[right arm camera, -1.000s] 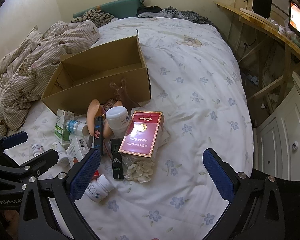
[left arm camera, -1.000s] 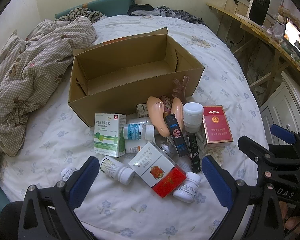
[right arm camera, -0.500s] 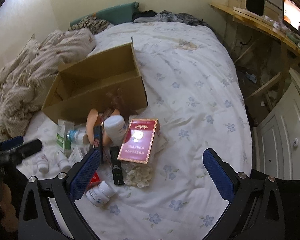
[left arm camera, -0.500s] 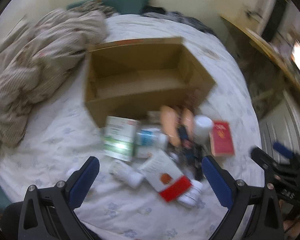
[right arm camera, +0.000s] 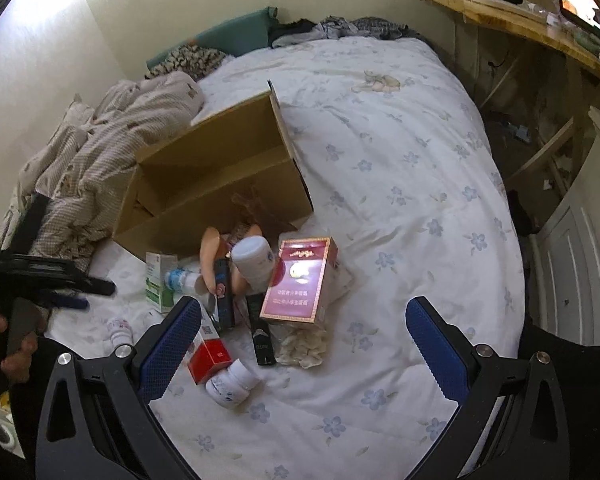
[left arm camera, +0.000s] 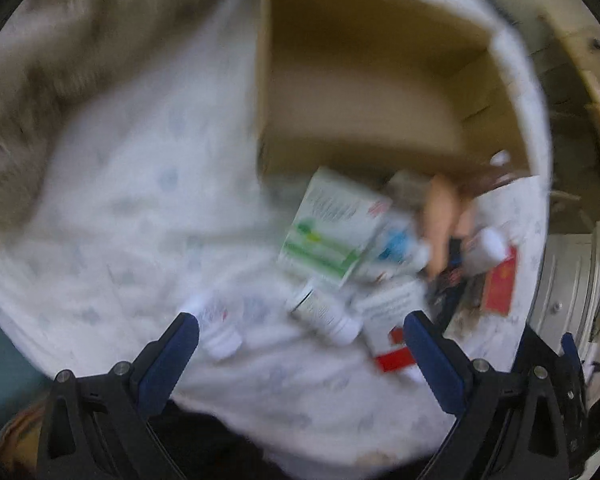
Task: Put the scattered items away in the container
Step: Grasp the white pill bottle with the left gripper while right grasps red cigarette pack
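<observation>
Clutter lies heaped on the bed (right arm camera: 400, 184) against the near wall of the open cardboard box (right arm camera: 220, 184), which looks empty. Both the left gripper (left arm camera: 300, 336) and right gripper (right arm camera: 302, 324) gape wide, holding nothing (left view blurred). Rumpled quilt (right arm camera: 100, 152) crowds the box's far side.

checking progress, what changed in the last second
The left gripper has swung left and down toward the small white bottle; its view is motion-blurred. Nothing grasped; both sets of jaws stay open. The right gripper, cardboard box and scattered items have not moved.
</observation>
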Demonstrator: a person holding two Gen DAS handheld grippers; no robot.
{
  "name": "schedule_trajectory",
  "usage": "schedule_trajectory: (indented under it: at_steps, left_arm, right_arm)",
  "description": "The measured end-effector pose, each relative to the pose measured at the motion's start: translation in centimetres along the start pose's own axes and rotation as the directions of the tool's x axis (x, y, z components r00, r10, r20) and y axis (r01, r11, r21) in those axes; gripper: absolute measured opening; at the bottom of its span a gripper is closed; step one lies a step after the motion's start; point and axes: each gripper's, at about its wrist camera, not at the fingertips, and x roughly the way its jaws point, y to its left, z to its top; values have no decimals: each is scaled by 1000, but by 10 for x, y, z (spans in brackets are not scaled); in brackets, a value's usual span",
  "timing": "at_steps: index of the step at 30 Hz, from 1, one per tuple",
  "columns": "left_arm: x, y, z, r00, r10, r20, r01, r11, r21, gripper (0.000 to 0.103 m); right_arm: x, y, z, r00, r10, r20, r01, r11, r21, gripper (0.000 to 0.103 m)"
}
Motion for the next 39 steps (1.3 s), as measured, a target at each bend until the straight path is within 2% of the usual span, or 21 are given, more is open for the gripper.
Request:
schedule_trajectory:
  at_steps: [1, 5, 7, 9, 11, 15, 17, 19, 22, 28, 31, 33, 34, 35, 37, 38, 39]
  left_arm:
    - [8, 6, 5, 998, 4, -57, -6, 1000, -18, 102]
    - [25, 13, 15, 974, 166, -154, -162, 986, 36, 102]
    - [32, 18, 18, 966, 186, -181, -184, 983, 27, 101]
    - [45, 20, 20, 955, 203, -216, -200, 979, 36, 95]
    - [63, 19, 18, 934, 243, -263, -233, 970, 69, 79]
    - [87, 13, 12, 890, 317, -329, -289, 948, 132, 69]
    - [93, 9, 9, 869, 373, -326, -332, 927, 175, 49]
    - [95, 8, 4, 864, 389, -321, -344, 920, 189, 49]
    - [86, 2, -3, 885, 379, -270, -332, 921, 205, 49]
    - [44, -12, -25, 921, 383, -76, -353, 900, 255, 49]
    - [20, -16, -42, 943, 330, 29, -325, 905, 273, 49]
    - [1, -19, -53, 957, 268, 108, -288, 916, 277, 49]
    - [-8, -21, -56, 960, 240, 144, -272, 922, 275, 49]
    - [-23, -26, -55, 957, 222, 188, -267, 925, 269, 48]
    - [-51, -41, -48, 943, 156, 293, -237, 935, 264, 48]
    - [-64, -47, -49, 929, 119, 351, -221, 938, 267, 49]
    - [-80, -54, -53, 906, 59, 419, -187, 944, 272, 49]
  right_arm:
    - [-1, 0, 0, 1000, 1, 2, -1, 1000, -3, 102]
    - [-2, 0, 1, 1000, 17, -2, -17, 1000, 1, 102]
    - [-3, -2, 3, 1000, 28, -2, -28, 1000, 11, 102]
    - [-4, -2, 5, 999, 38, 1, -38, 999, 17, 102]
    - [-4, -1, 5, 999, 40, 4, -40, 999, 11, 102]
    - [-1, -2, 4, 999, 39, -10, -39, 999, 11, 102]
    - [1, -6, 4, 998, 55, -23, -55, 998, 30, 102]
    - [0, -7, 4, 998, 64, -25, -63, 997, 38, 102]
    - [0, -7, 4, 997, 69, -26, -68, 997, 35, 102]
    - [3, -6, 3, 997, 73, -32, -72, 997, 18, 102]
    - [5, -11, 3, 996, 80, -38, -79, 997, 25, 102]
    - [9, -20, 4, 993, 106, -50, -104, 993, 52, 99]
    - [12, -27, 5, 990, 130, -60, -125, 989, 75, 95]
    - [15, -34, 5, 986, 152, -70, -144, 984, 106, 89]
    - [24, -49, 4, 982, 163, -96, -145, 976, 164, 87]
    - [29, -55, 3, 983, 142, -120, -119, 976, 183, 87]
    - [35, -56, 1, 983, 114, -145, -87, 980, 181, 87]
